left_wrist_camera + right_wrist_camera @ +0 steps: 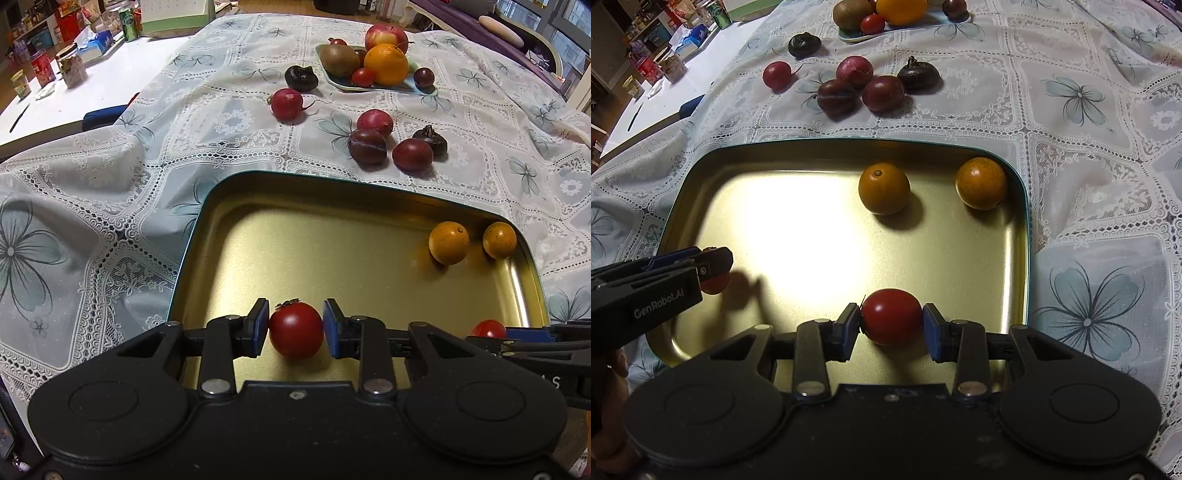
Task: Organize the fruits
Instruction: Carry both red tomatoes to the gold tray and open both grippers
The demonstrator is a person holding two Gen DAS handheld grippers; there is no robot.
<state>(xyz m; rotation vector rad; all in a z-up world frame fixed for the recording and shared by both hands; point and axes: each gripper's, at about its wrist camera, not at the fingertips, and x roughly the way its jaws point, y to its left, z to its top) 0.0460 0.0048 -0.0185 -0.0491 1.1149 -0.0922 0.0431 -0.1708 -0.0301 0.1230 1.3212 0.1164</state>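
Left gripper (295,328), seen from its own wrist camera, with its blue pads (263,325) closed narrowly on a red cherry tomato (296,329) at 6 o'clock in the view, over the near part of a gold-lined tin tray (295,240) with a teal rim. Right gripper (891,325), in the right wrist view, likewise clamps a second cherry tomato (892,316) between its pads (930,328), over the near right part of the same tray (812,221). Two small orange fruits (884,189) (980,183) lie apart from each other at the tray's far right, toward 1 o'clock; the right-hand one sits in the corner against the wall. In the right wrist view the left gripper enters at 9 o'clock, its tomato partly hidden behind the fingers. Beyond the tray, at 12 o'clock on the lace tablecloth (110,184), loose items include two red radishes (287,104) (375,123), two dark red plums (367,146) (412,154) touching the nearer radish, and two dark water chestnuts (301,77) (430,137). Farther back a pale plate (399,88) carries a kiwi (339,60), an orange (386,63), an apple (386,36) and smaller fruit.
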